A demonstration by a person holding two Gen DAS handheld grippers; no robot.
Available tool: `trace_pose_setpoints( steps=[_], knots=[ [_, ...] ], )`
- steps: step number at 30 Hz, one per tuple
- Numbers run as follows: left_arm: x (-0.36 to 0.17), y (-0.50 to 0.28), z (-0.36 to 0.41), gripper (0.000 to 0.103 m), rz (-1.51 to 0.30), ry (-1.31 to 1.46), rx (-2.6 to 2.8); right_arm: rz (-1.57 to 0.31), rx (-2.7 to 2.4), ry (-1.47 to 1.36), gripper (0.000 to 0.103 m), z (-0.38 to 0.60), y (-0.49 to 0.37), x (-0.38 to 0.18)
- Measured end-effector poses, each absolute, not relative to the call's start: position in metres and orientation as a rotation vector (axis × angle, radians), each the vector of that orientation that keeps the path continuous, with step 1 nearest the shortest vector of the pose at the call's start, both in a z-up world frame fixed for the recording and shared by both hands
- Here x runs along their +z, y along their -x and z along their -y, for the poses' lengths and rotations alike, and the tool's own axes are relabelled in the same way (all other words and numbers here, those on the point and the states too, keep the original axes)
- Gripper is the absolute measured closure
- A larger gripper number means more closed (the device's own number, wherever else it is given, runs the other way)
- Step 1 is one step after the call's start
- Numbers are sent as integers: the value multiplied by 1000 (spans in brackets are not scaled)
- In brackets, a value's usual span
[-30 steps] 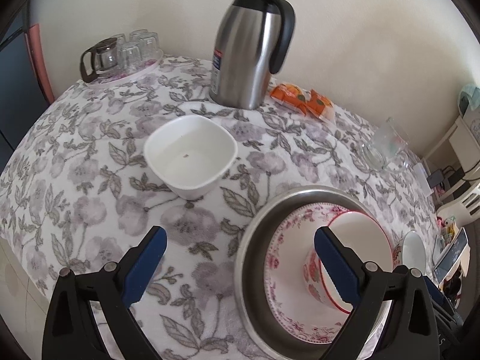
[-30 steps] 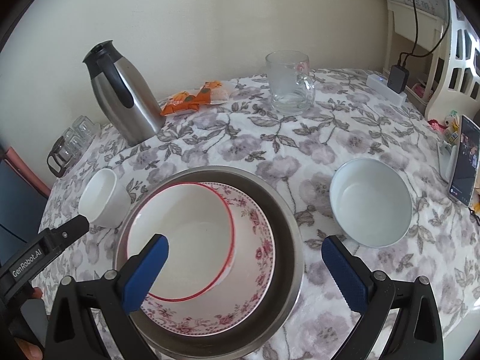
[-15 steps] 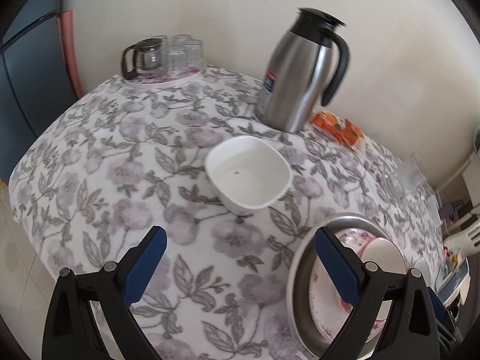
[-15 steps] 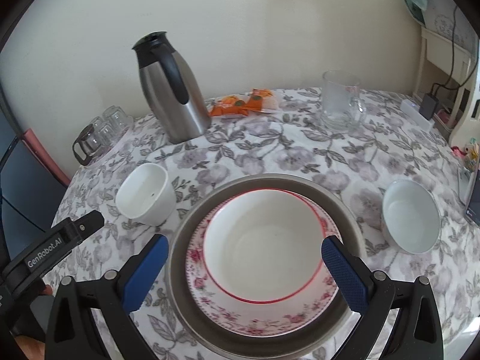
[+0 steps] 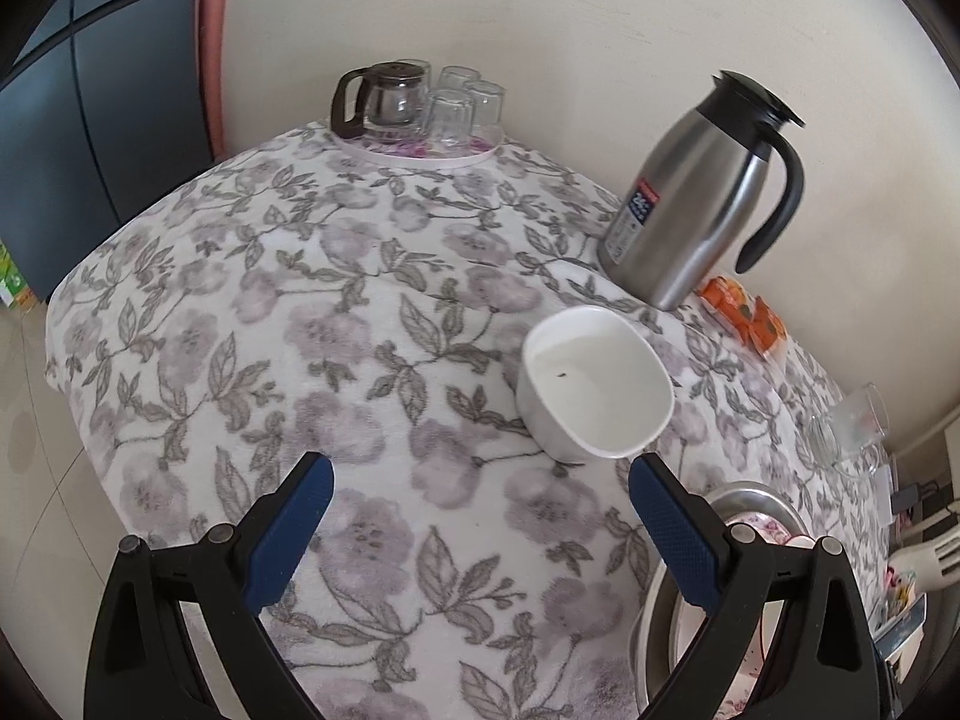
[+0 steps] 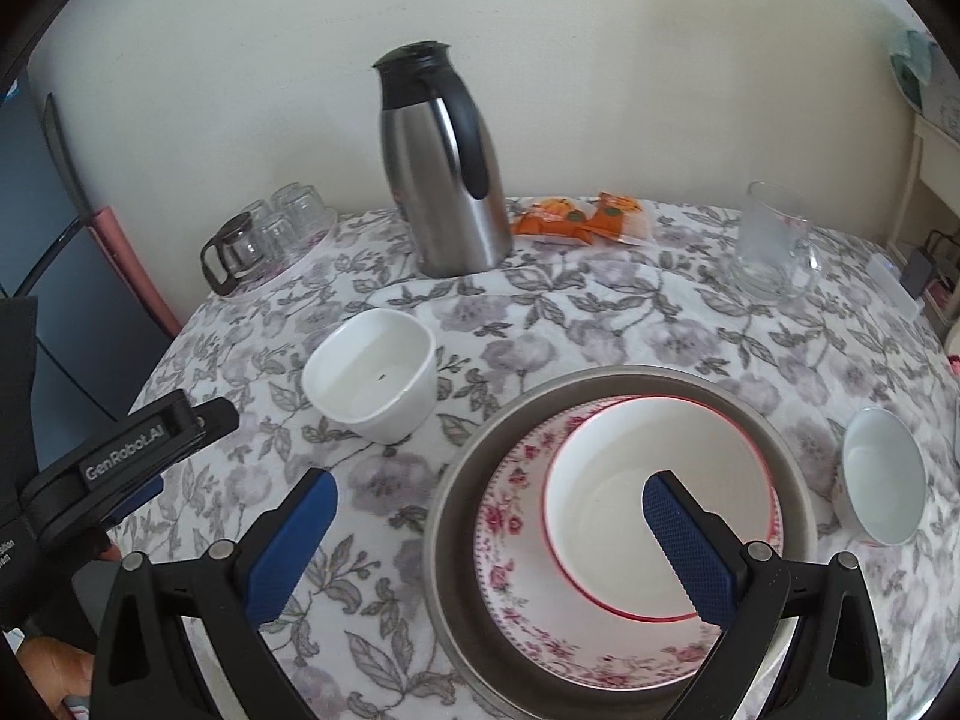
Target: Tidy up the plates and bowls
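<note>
Both my tongs, left and right, are wide open and hold nothing. The square bowl sits at one o'clock from my left tongs. It is smooth, so a bad pinch could let it slip.

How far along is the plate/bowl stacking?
Done: red-rimmed bowl sits on the floral plate inside the metal pan. In hand: nothing; left gripper and right gripper both open. Left: square white bowl and round white bowl loose on the tablecloth.
</note>
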State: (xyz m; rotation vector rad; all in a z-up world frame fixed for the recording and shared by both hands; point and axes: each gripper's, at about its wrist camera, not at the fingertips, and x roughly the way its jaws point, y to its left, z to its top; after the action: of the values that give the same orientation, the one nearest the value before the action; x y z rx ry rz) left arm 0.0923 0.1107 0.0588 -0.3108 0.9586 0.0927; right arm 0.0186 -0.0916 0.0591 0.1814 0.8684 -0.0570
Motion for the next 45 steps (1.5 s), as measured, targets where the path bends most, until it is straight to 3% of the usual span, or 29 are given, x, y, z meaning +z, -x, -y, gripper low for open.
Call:
trace_pose_setpoints(
  steps=[19, 28, 43, 45],
  knots=[
    [42, -110, -126, 4, -945, 341, 142, -820, -36, -209, 1, 83, -39, 43],
    [33, -124, -123, 4, -900, 365, 104, -798, -29, -187, 11, 73, -50, 39],
    [5, -155, -116, 4, -979, 433, 18, -861, -38, -187, 21, 65, -91, 20],
    [-2, -160, -114, 5, -990, 446, 14, -871, -43, -199, 27, 65, -99, 19]
  ],
)
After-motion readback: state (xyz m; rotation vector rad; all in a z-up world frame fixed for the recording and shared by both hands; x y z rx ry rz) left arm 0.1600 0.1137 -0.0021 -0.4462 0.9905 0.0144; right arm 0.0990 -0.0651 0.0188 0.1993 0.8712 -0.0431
